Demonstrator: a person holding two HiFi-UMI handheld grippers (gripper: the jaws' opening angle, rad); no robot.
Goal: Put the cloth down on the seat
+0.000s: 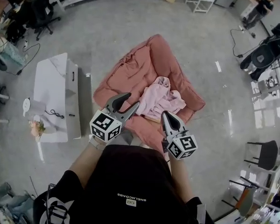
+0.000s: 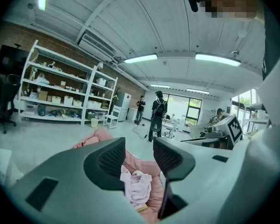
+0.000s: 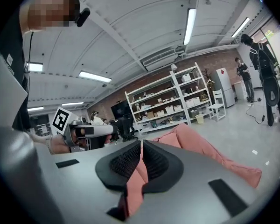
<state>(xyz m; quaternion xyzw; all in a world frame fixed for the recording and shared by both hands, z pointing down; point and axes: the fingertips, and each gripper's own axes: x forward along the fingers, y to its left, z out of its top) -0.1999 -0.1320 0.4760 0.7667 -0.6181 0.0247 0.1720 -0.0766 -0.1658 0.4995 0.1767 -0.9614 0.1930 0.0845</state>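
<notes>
- The left gripper (image 1: 133, 100) is held out ahead of the torso, its jaws apart with nothing between them, tips angled forward and toward the right.
- The right gripper (image 1: 166, 114) sits near it, slightly closer to the body. Its jaws are pressed together and hold nothing.
- The left forearm (image 1: 86, 160) and the right forearm (image 1: 177, 171) are both bare, reaching forward from short black sleeves.
</notes>
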